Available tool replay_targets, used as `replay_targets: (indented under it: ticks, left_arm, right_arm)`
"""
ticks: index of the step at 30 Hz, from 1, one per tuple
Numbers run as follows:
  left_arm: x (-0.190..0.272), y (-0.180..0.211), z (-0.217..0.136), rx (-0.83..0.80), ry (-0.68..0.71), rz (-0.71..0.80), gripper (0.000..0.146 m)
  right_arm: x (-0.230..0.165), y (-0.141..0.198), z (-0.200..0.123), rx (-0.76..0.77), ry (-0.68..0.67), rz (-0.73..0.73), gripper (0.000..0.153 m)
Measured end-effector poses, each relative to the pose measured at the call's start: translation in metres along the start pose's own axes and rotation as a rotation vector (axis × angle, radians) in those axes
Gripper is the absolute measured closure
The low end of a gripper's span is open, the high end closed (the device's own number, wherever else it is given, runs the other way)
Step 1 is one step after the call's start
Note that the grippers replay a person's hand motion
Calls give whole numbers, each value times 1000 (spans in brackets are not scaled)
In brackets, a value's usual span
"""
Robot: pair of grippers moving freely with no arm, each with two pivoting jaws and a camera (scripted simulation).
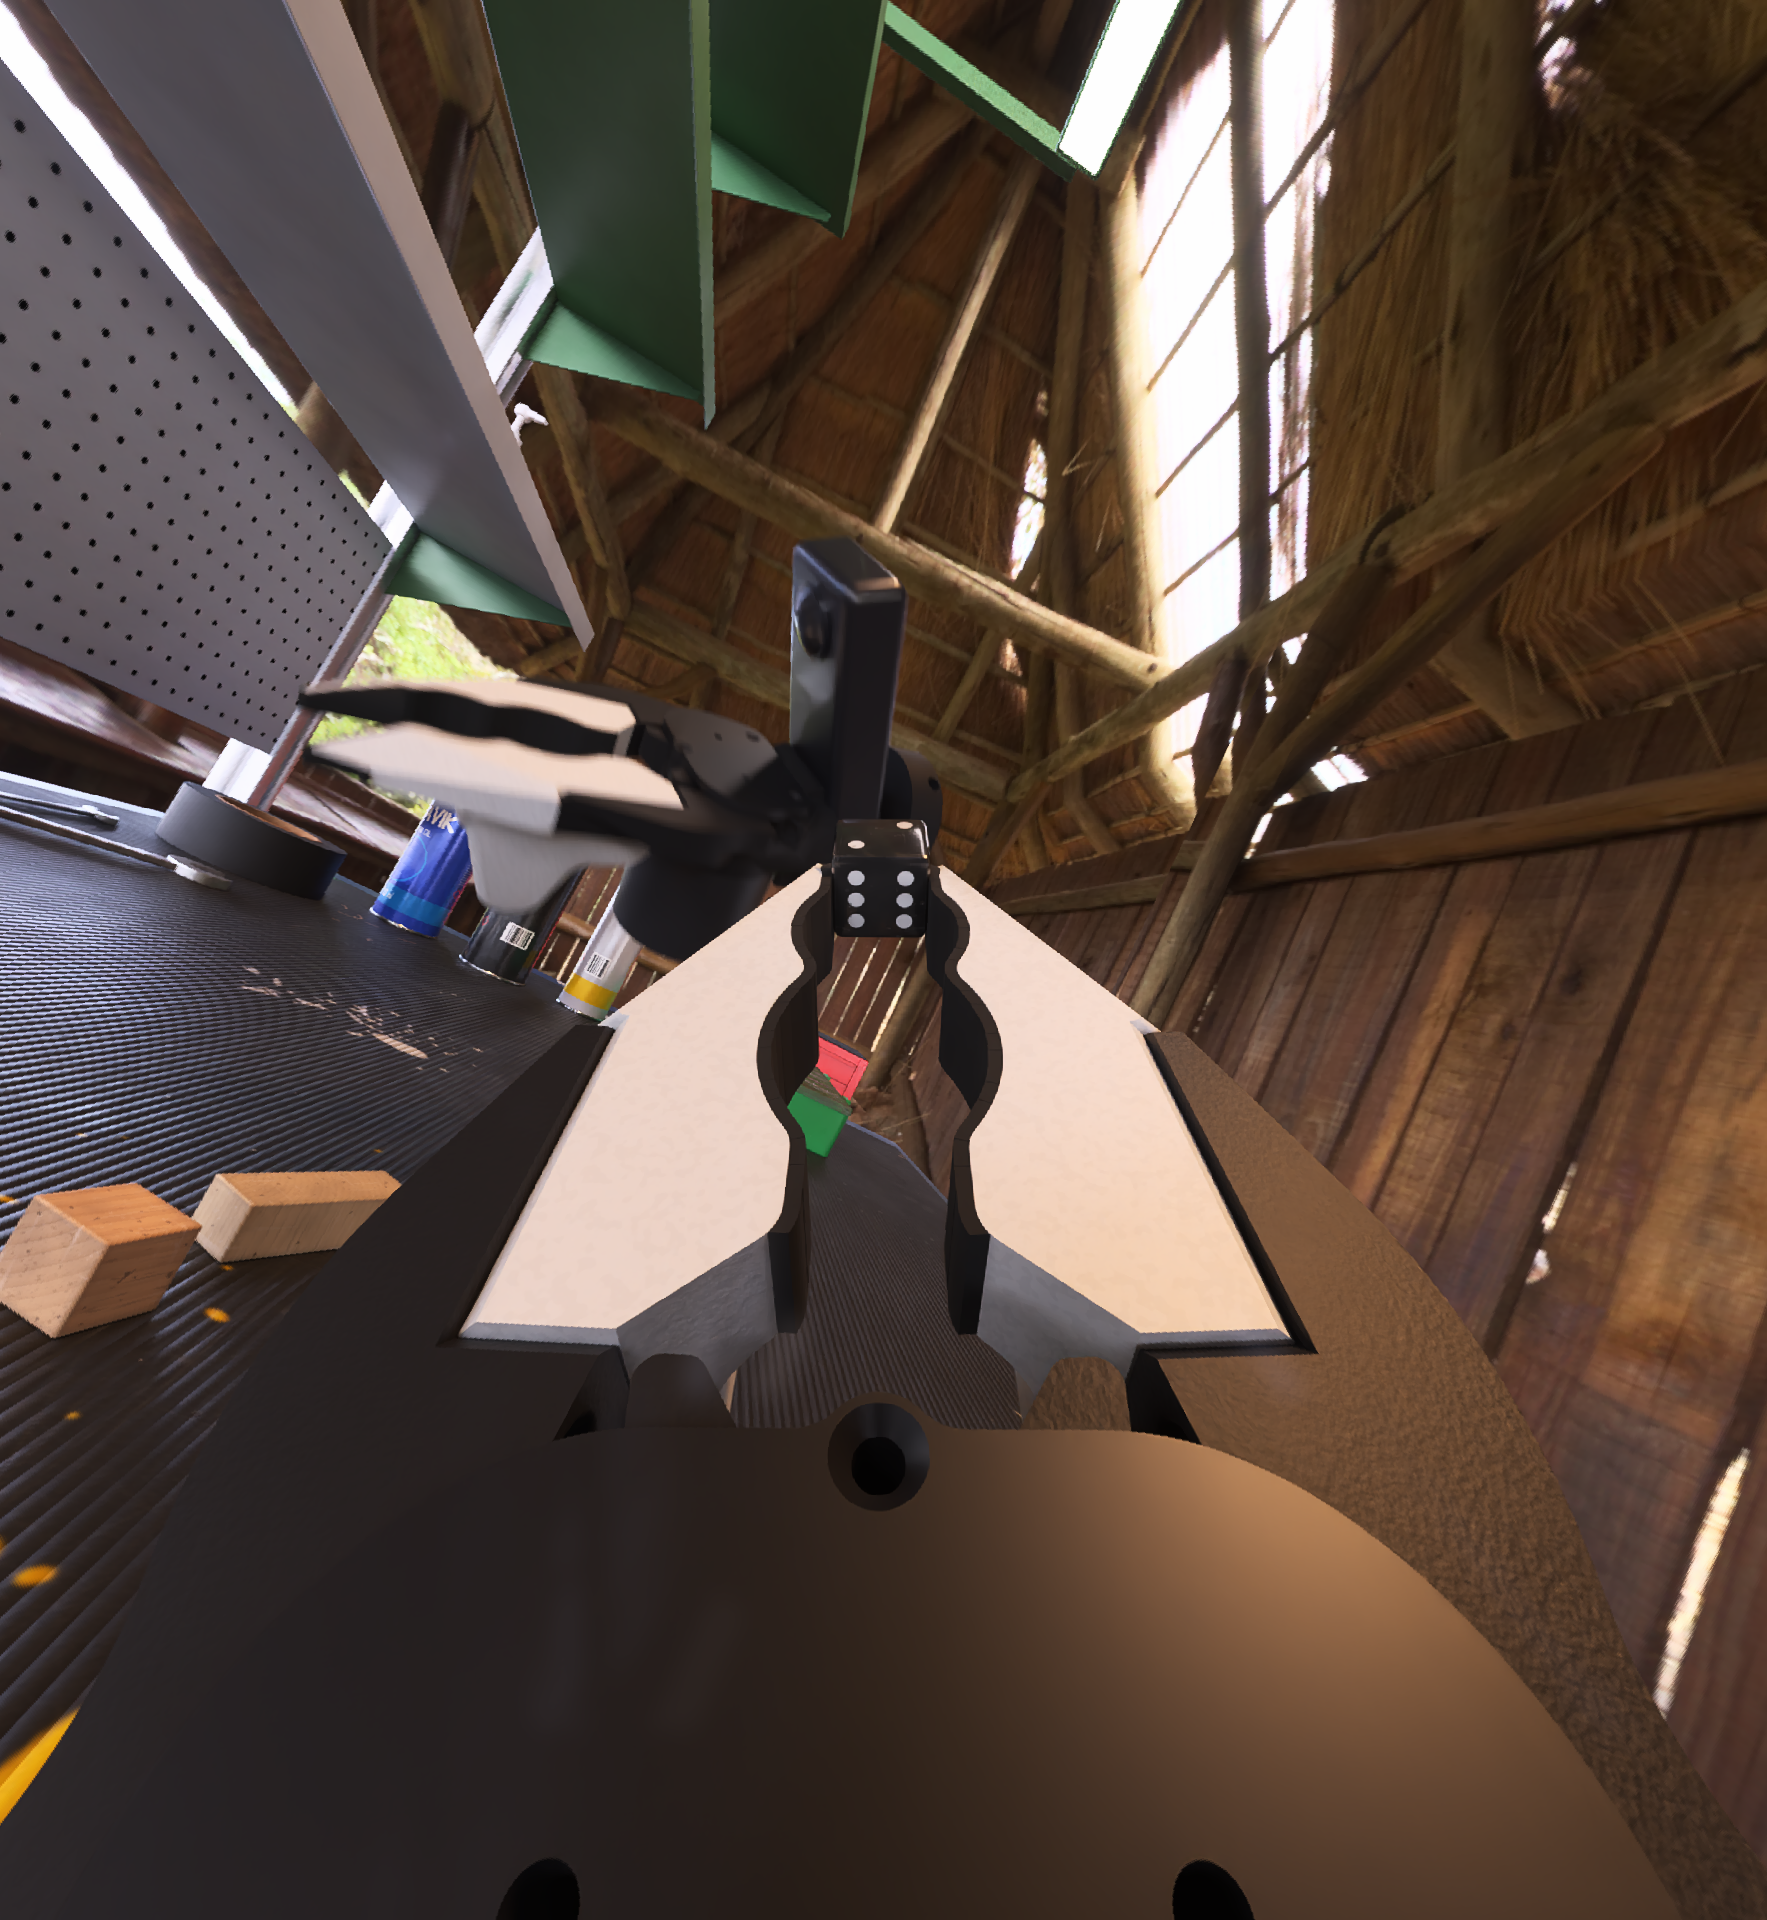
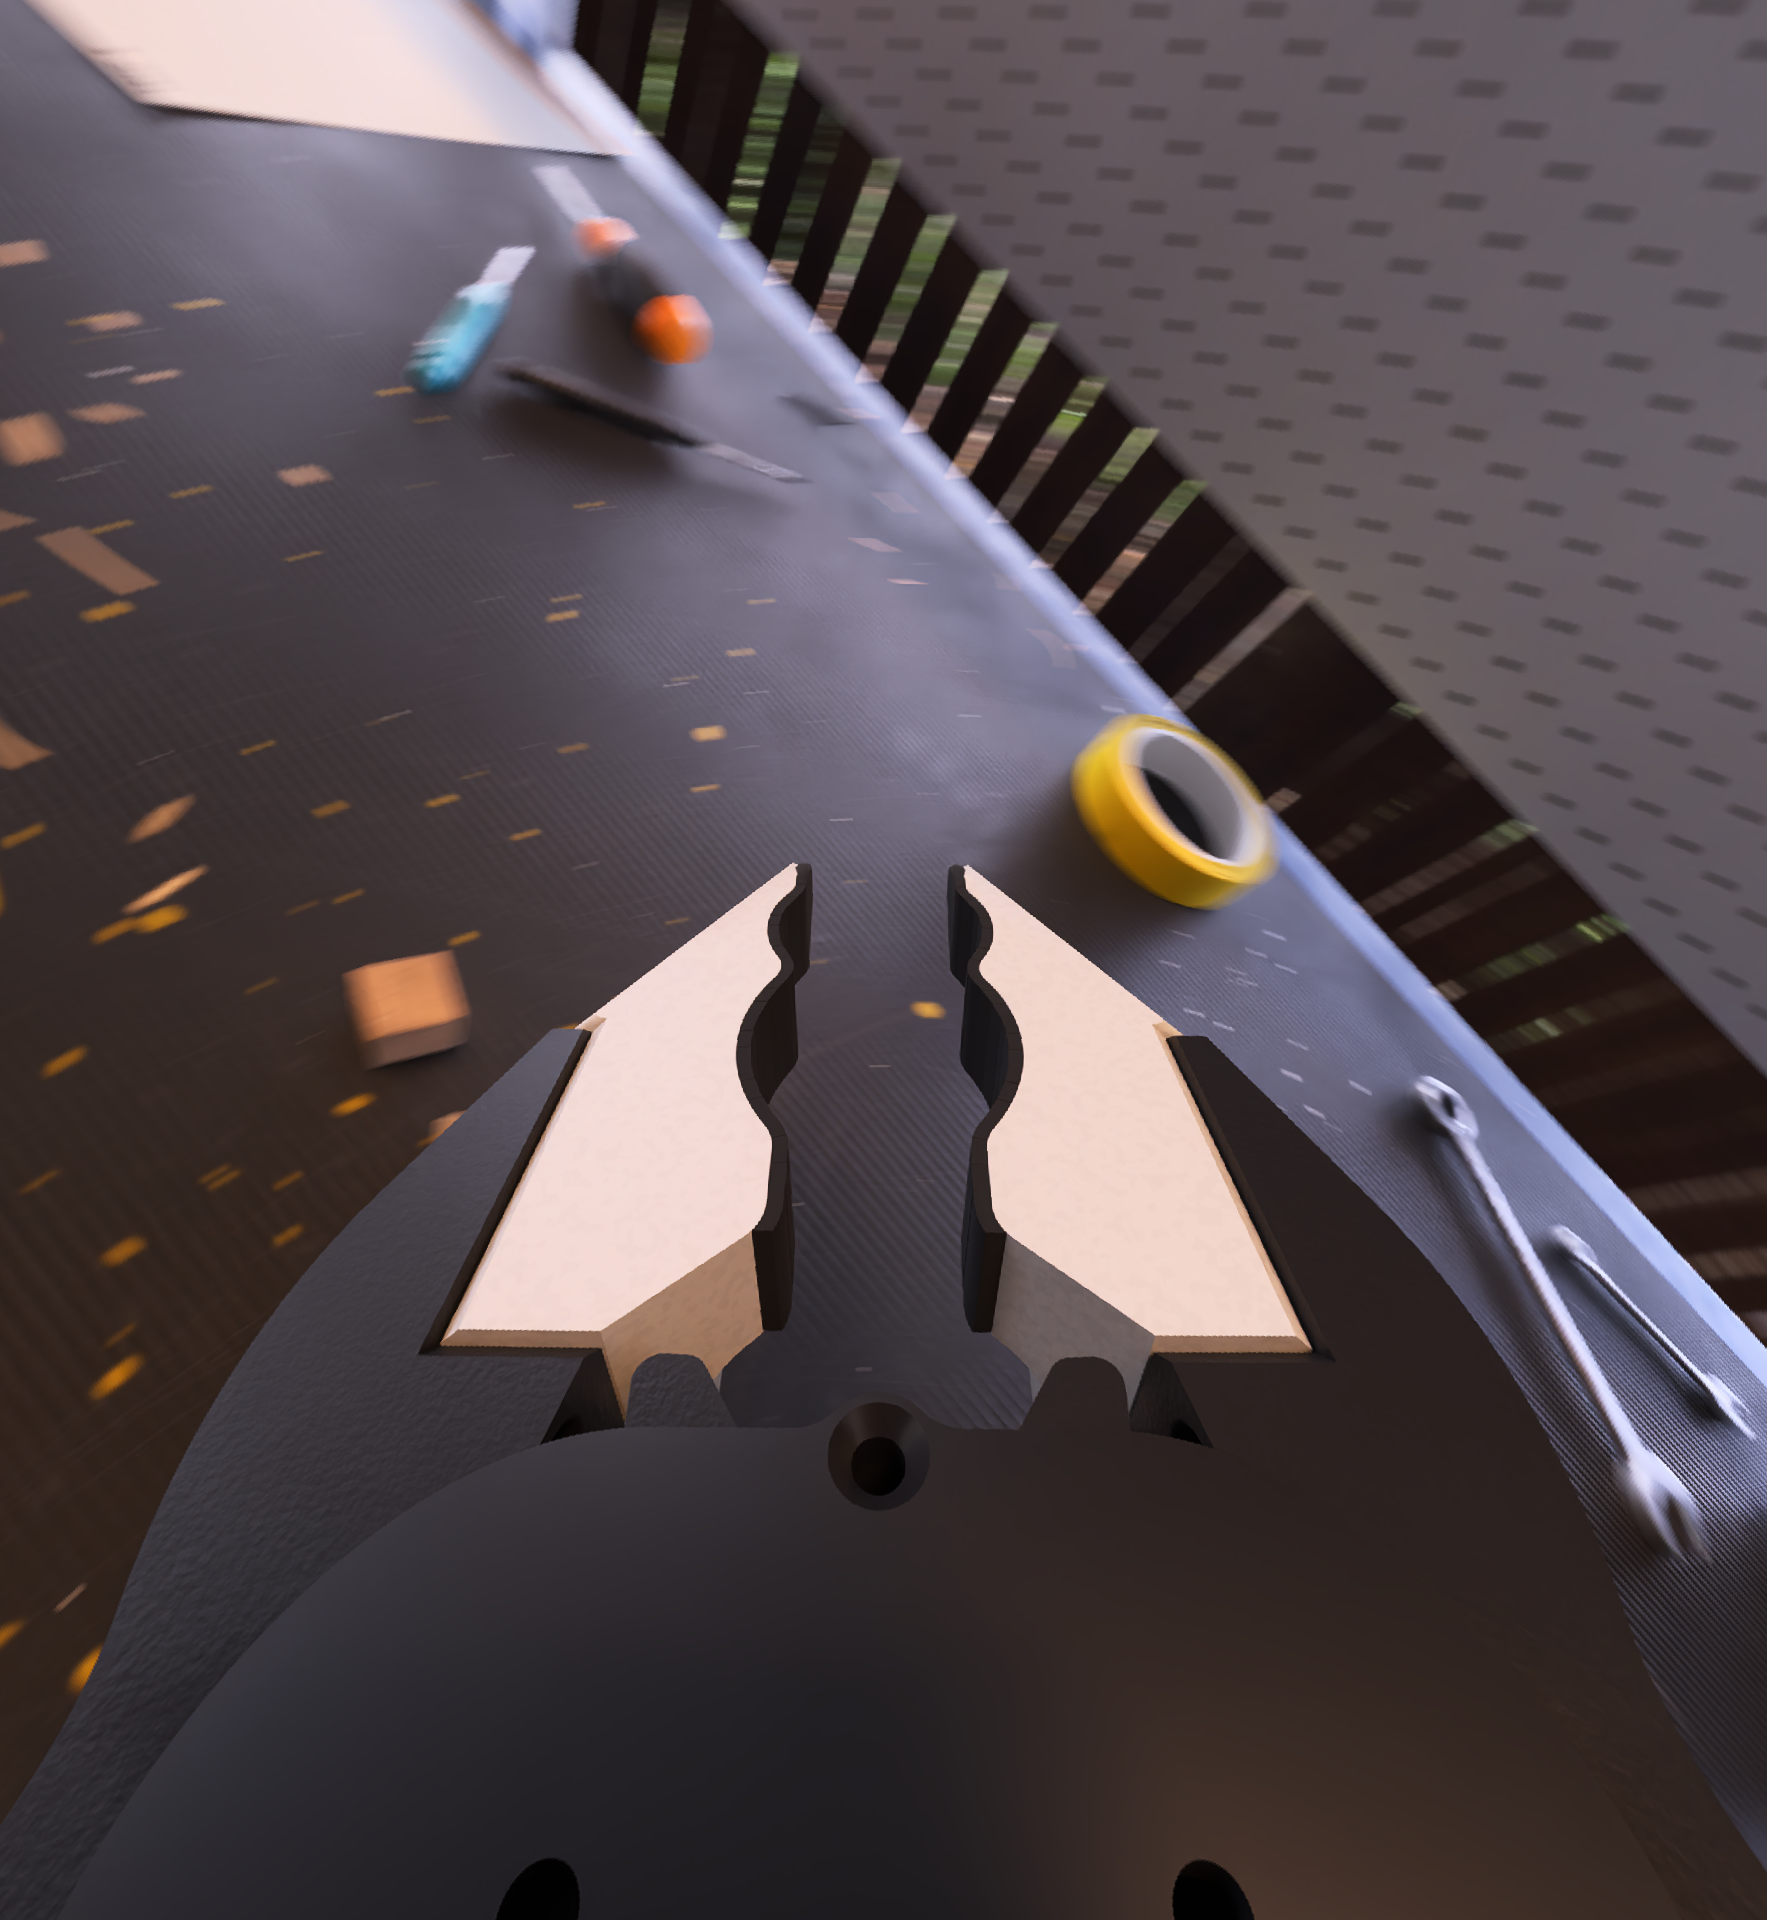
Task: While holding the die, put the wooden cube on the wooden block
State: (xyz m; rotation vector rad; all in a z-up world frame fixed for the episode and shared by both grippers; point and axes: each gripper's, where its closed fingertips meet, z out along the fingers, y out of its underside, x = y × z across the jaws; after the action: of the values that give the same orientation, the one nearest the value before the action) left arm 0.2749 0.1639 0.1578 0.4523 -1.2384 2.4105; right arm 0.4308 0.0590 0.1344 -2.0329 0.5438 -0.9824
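Observation:
My left gripper is shut on a black die with white pips, held at the fingertips above the dark mat. The wooden cube and the paler wooden block lie side by side on the mat, to the lower left of the left gripper. My right gripper is open and empty, hovering over the mat; it also shows, blurred, in the left wrist view. In the right wrist view the cube lies left of the fingers, and a sliver of the block shows beside the left finger.
A yellow tape roll and two wrenches lie near the mat's far edge under a pegboard. A blue item and an orange-ended tool lie farther off. A black tape roll and cans stand beyond.

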Motion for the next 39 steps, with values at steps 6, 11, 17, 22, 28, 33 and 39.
replay_targets:
  ticks: [6,11,17,22,28,33,39]
  left_arm:
    - [0,0,0,1,-3,2,130]
    - [3,1,1,-5,15,11,130]
    - [6,0,0,-1,27,18,130]
    - [5,0,0,-1,26,18,130]
    - [5,0,0,1,26,12,130]
    - [4,1,1,-4,22,9,130]
    - [4,0,0,-2,18,11,130]
  right_arm:
    - [30,4,6,-61,39,98,107]
    - [-69,24,14,-64,-301,-71,110]
    - [-118,55,32,-168,-491,-77,105]
    - [-128,58,41,-209,-559,-39,131]
    - [-86,29,27,-134,-317,-185,131]
    - [-54,15,22,-121,-280,-123,131]
    - [-81,45,26,-210,-345,-147,131]
